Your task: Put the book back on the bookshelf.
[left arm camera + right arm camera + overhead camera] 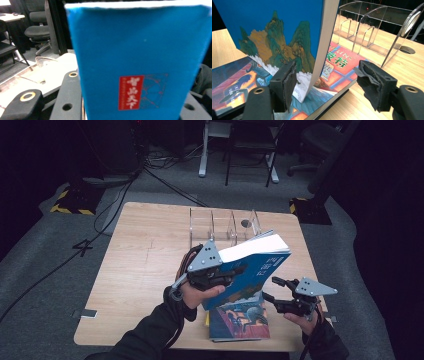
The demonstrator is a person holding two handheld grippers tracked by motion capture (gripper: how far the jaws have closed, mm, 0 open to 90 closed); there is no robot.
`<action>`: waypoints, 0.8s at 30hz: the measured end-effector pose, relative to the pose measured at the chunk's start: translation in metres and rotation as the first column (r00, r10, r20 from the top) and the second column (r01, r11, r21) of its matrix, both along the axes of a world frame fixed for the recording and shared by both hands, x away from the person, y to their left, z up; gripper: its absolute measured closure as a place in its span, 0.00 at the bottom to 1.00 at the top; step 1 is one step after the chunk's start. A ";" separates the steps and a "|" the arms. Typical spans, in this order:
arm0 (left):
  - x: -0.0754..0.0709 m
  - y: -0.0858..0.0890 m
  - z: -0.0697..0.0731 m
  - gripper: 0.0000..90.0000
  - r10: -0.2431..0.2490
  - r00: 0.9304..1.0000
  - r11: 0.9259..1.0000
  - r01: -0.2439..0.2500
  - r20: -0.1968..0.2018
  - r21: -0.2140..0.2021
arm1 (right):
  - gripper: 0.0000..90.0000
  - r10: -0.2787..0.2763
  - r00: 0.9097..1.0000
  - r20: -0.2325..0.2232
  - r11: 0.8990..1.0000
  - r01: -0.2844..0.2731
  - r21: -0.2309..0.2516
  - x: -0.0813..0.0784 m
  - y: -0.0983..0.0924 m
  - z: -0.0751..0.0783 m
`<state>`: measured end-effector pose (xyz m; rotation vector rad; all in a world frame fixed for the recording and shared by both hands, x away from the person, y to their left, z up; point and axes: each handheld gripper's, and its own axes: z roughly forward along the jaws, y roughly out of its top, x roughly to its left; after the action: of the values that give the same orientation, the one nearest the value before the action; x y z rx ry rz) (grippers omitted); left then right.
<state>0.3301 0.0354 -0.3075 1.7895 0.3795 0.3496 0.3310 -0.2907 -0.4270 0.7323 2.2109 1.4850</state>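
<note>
Near edge, lower centre of the high view: a flat book (240, 320) with a dark, glossy picture cover lies on the table (145, 270), a pale wood-grain top with rounded corners. Its near edge sits close to the table's near edge.

Above it, the left gripper (239, 270) is clamped on a blue book (255, 265), a thick paperback held tilted, spine low, white page block facing up. In the left gripper view the blue cover (140, 57) stands between the black jaws, with a red label in white characters. In the right gripper view its lower cover shows painted green and ochre peaks, and its bottom corner hangs just over the flat book (332, 72).

Lower right of the high view: the right gripper (270, 289) has its jaws spread wide and grips nothing. Its foam pads (372, 80) look torn and rough. The left pad is just beside the blue cover; whether they touch cannot be told.

Upper centre: a clear rack (225, 227) with upright curved dividers stands at the far edge, slots open. The table's left half is bare wood.

Beyond, grey floor, black cables (60, 265) and chair legs (245, 167).
</note>
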 end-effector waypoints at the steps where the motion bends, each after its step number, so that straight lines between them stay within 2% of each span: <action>1: 0.000 0.000 0.000 0.67 0.000 1.000 1.000 0.000 0.004 0.002 | 0.36 0.000 1.000 -0.003 1.000 0.000 -0.004 0.000 0.000 0.000; 8: 0.003 -0.002 0.005 0.67 -0.002 1.000 1.000 0.002 -0.001 0.008 | 0.37 -0.002 1.000 -0.017 1.000 0.002 -0.017 0.001 -0.001 -0.001; 12: 0.007 -0.002 0.013 0.68 0.003 1.000 1.000 -0.003 -0.015 0.009 | 0.37 0.002 1.000 -0.020 0.999 -0.003 -0.047 0.001 0.001 -0.001; 16: 0.006 0.005 0.030 0.68 0.044 0.999 0.999 -0.045 0.032 0.023 | 0.37 0.005 1.000 -0.024 0.998 -0.006 -0.063 0.001 0.002 -0.002; 19: 0.009 0.015 0.044 0.68 0.085 0.995 0.996 -0.085 0.052 0.009 | 0.37 -0.002 1.000 -0.030 0.998 0.000 -0.058 0.002 -0.001 -0.003; 21: 0.014 0.025 0.057 0.68 0.130 0.989 0.991 -0.131 0.075 0.017 | 0.37 -0.007 0.999 -0.037 0.998 0.005 -0.058 0.003 -0.002 -0.005; 24: 0.021 0.034 0.065 0.68 0.184 0.979 0.982 -0.186 0.086 0.013 | 0.37 -0.012 0.999 -0.043 0.998 0.009 -0.065 0.004 -0.003 -0.006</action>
<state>0.3514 0.0692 -0.2426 1.7582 0.4849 0.5608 0.3355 -0.2935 -0.4332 0.7604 2.2723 1.3984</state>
